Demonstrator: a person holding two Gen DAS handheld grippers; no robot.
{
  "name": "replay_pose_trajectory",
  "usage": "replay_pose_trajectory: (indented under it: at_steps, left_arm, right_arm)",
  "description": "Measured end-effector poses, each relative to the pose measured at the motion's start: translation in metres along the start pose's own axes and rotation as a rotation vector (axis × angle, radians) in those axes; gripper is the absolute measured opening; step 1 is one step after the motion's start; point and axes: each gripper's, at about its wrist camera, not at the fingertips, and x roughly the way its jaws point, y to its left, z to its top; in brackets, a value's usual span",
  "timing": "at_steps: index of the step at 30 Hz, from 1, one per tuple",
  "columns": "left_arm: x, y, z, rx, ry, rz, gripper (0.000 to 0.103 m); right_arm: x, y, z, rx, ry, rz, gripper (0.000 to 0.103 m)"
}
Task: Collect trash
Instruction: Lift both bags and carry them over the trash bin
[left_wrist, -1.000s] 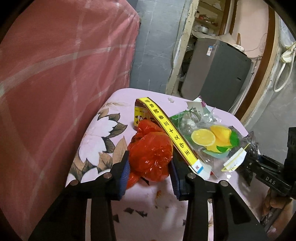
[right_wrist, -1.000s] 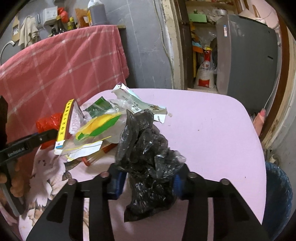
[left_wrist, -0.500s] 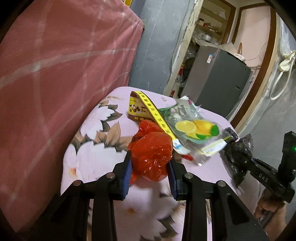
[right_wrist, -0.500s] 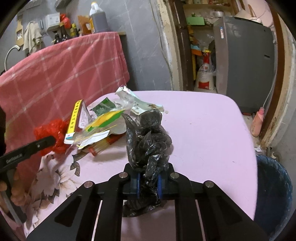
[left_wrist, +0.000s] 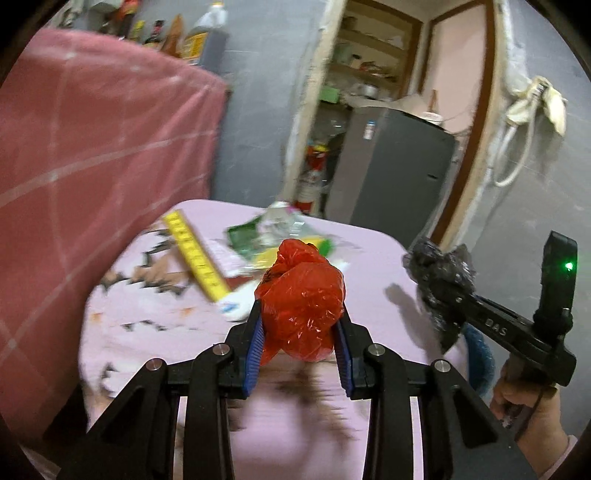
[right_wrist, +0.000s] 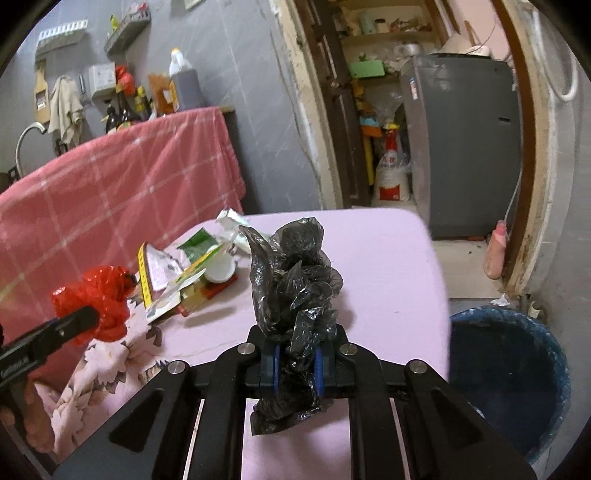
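Pinching a crumpled red plastic bag at lower centre, my left claw has both blue pads pressed into it. My right claw squeezes a wadded black plastic bag that sticks up mid-frame. Beyond lie wrappers, blurred and probably snack packets, on the pink counter. At lower right stands a blue bin.

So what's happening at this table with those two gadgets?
A person is clearing trash with handheld tongs. The left tongs are clamped on a crumpled red plastic bag; the right tongs pinch a black plastic bag. More wrappers lie on the pink table, and a blue bin stands beside it.
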Motion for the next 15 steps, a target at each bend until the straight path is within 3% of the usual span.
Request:
replay_pose_trajectory:
  at_steps: [15]
  left_arm:
    - [0.060, -0.120, 0.000, 0.088, 0.030, -0.188, 0.030]
  right_arm:
    - [-0.079, -0.076, -0.003, 0.090, -0.206, -0.163, 0.011]
